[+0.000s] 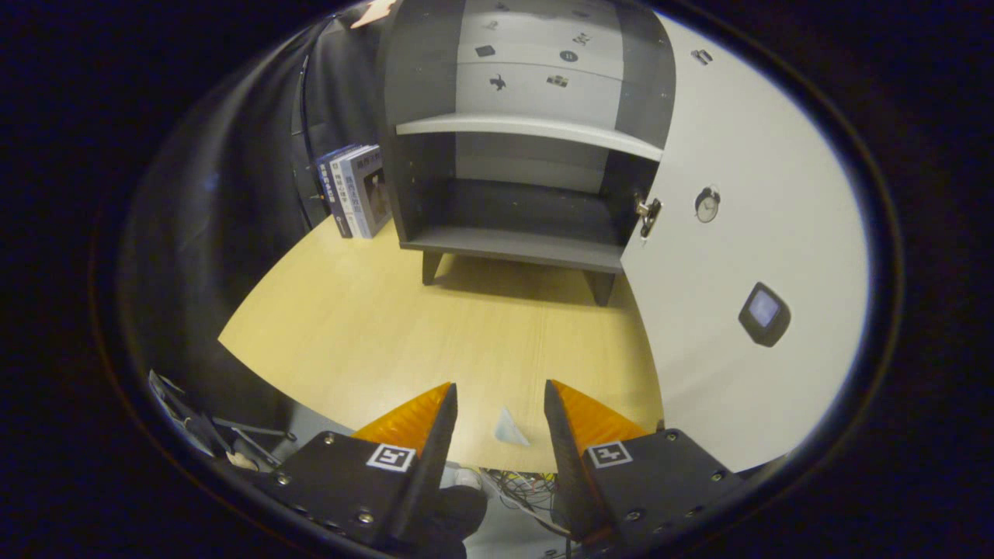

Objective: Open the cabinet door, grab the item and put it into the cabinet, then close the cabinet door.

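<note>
A dark grey cabinet [512,247] stands on short legs at the far side of the wooden table [373,326]. Its white door [745,233] is swung wide open to the right, with a metal latch [646,213] on its inner edge. Inside, the lower compartment and the pale shelf [528,128] above it hold nothing. Several upright books [353,190] stand just left of the cabinet, against its side wall. My gripper [499,396] is open above the table's near edge, well short of the cabinet, and nothing sits between its fingers.
A small pale triangular mark [510,428] lies on the table between the fingers. Small stickers dot the door and the cabinet's back panel [536,78]. Cables [516,485] and a stand's legs [233,435] lie below the table's near edge. Black cloth hangs on the left.
</note>
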Demonstrator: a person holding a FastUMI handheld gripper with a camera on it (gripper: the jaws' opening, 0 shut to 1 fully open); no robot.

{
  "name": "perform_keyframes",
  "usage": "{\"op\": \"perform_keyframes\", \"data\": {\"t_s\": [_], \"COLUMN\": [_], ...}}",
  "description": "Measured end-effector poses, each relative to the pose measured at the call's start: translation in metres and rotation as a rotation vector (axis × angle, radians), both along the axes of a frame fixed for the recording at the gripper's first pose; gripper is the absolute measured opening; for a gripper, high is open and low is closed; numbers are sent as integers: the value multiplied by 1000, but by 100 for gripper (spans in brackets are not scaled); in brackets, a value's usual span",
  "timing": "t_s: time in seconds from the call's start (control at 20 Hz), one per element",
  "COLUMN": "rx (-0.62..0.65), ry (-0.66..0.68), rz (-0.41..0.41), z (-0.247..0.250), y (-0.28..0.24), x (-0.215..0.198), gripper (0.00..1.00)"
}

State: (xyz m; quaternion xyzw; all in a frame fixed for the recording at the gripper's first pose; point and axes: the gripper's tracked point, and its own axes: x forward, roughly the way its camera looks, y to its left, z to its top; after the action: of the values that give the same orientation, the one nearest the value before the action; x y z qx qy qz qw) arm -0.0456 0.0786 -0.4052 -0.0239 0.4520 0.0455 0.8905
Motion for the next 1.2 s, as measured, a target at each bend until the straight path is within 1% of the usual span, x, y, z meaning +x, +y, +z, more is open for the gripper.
{"op": "perform_keyframes", "data": {"t_s": [0.3,0.65,0.8,0.95,1.0,1.1,1.15,1.2], "rx": [-65,-72,-57,-37,-49,-21,-8,-21], "ry": [112,227,276,301,302,323,327,317], "rz": [45,74,72,56,39,14,12,-16], "z": [-59,-111,-129,-140,-144,-149,-146,-147], "y": [-6,-8,-7,-6,-11,-10,-9,-16], "x": [-8,-21,-28,-30,-31,-32,-32,-36], "gripper": [66,66,66,64,64,36,35,35]}}
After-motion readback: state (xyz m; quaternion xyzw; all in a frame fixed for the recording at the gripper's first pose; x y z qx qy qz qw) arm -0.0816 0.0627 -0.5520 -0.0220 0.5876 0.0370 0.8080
